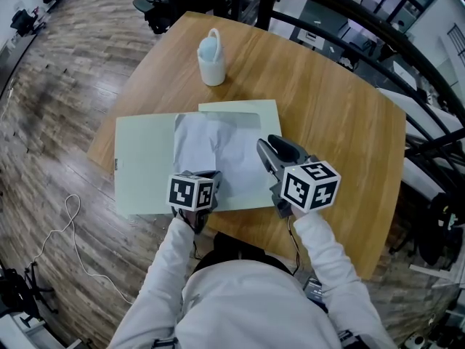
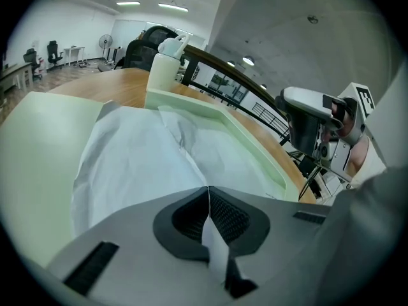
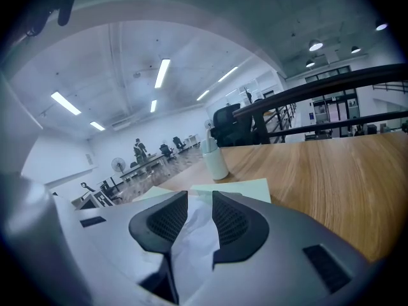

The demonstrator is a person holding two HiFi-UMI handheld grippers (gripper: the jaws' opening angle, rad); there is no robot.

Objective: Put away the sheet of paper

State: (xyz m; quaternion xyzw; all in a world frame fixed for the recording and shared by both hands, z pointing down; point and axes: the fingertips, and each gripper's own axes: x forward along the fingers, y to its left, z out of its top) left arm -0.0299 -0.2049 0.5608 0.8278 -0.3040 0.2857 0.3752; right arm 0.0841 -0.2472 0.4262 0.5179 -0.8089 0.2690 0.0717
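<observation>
A crumpled white sheet of paper lies on an open pale green folder on the wooden table. My left gripper sits at the sheet's near edge, shut on it; in the left gripper view the paper runs out from between the closed jaw tips. My right gripper is over the sheet's right edge. In the right gripper view its jaws stand apart, with a fold of the paper bulging up in the gap between them.
A white pump bottle stands at the back of the table, beyond the folder. The table's near edge is just under my arms. Black railings and office chairs stand behind the table.
</observation>
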